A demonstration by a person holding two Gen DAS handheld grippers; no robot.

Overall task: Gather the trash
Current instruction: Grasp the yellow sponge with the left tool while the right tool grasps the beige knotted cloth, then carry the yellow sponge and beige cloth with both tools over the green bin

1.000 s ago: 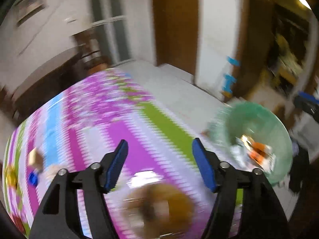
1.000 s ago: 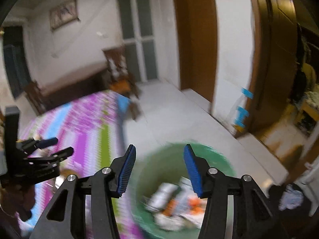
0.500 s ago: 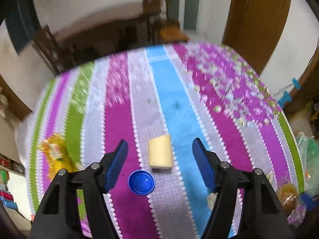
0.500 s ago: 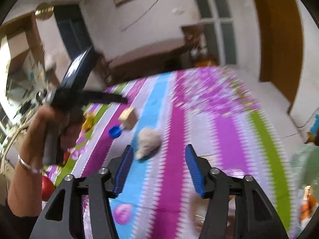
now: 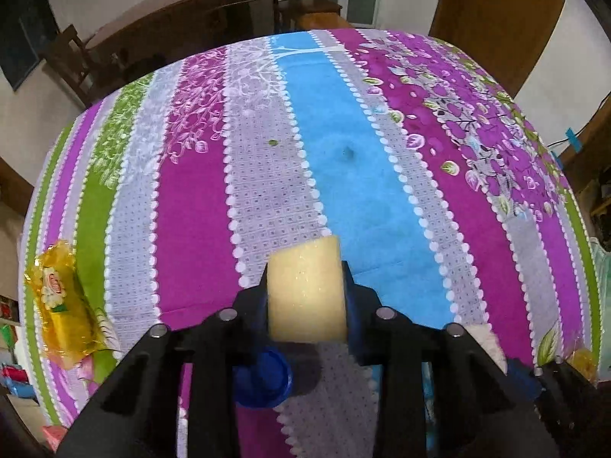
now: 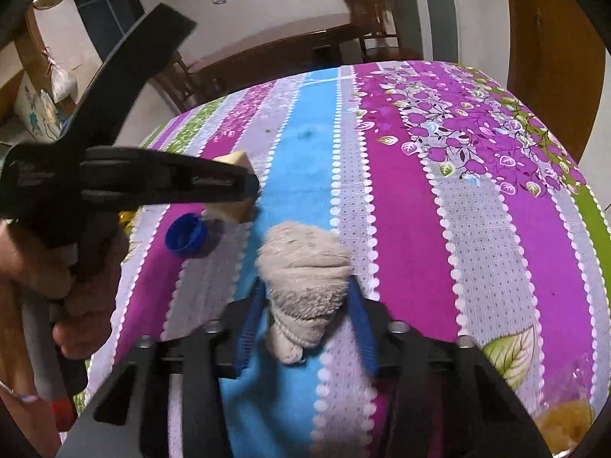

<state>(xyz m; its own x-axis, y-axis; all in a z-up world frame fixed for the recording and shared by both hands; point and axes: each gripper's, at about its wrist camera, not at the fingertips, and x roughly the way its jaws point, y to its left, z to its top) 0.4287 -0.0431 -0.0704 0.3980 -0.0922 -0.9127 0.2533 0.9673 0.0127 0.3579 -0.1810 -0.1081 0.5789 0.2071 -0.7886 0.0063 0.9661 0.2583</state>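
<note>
A pale yellow sponge block (image 5: 305, 294) sits on the striped tablecloth (image 5: 362, 198), between the blue pads of my left gripper (image 5: 305, 286). The jaws are closing and the pads touch both of its sides. A blue bottle cap (image 5: 263, 378) lies just under the left finger. In the right wrist view a knotted beige cloth wad (image 6: 305, 286) is pinched between the pads of my right gripper (image 6: 305, 305), whose jaws are also closing. The left gripper (image 6: 244, 187) with the sponge (image 6: 233, 206) shows there too, beside the cap (image 6: 185, 234) and the person's hand (image 6: 46, 267).
A yellow wrapped packet (image 5: 61, 305) lies near the table's left edge. Another yellowish packet (image 6: 565, 420) sits at the near right corner. A dark wooden bench (image 5: 191, 19) and chairs stand behind the table, with a brown door (image 6: 553, 38) to the right.
Both grippers swung away from the green basket to the table. The left one dropped around the sponge and narrowed onto it. The right one came down on the cloth wad and narrowed.
</note>
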